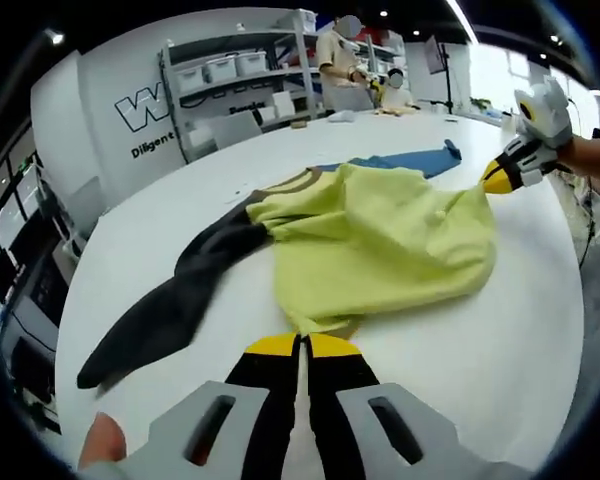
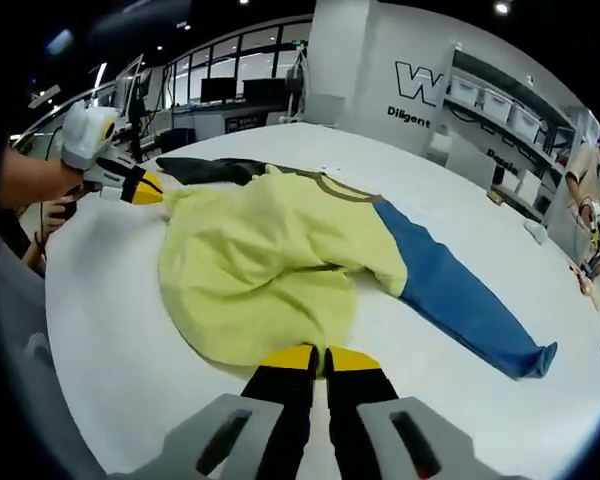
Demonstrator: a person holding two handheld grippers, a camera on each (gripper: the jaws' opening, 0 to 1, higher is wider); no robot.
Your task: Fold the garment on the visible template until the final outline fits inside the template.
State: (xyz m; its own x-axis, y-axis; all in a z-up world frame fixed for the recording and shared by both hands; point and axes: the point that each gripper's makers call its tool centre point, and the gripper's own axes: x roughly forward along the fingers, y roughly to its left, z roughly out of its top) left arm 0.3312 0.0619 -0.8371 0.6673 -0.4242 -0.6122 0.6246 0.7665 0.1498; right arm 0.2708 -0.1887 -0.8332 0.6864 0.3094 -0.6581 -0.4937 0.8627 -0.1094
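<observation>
Garment [image 1: 380, 240] lies on a white table [image 1: 160, 220], yellow body bunched in the middle, dark sleeve [image 1: 170, 300] stretched out to one side, blue sleeve [image 1: 400, 162] to the other. In the left gripper view the left gripper [image 1: 302, 345] has its yellow-tipped jaws pressed together on the hem of the yellow body, pinching the cloth edge. The right gripper [image 1: 500, 178] comes in from the right in that view, its tip touching the opposite edge of the yellow body, a hand holding it. In the right gripper view the right gripper [image 2: 322, 357] has its jaws closed on the yellow fabric edge nearest the camera, and the garment [image 2: 270, 270] spreads ahead with the blue sleeve [image 2: 460, 290] running off right and the dark sleeve [image 2: 210, 168] at the far side. The left gripper [image 2: 145, 187] shows at far left, tip on the yellow cloth. Template outline cannot be made out on the table. Shelves [image 1: 230, 75] with bins stand behind, a person [image 1: 335, 60] near them.
</observation>
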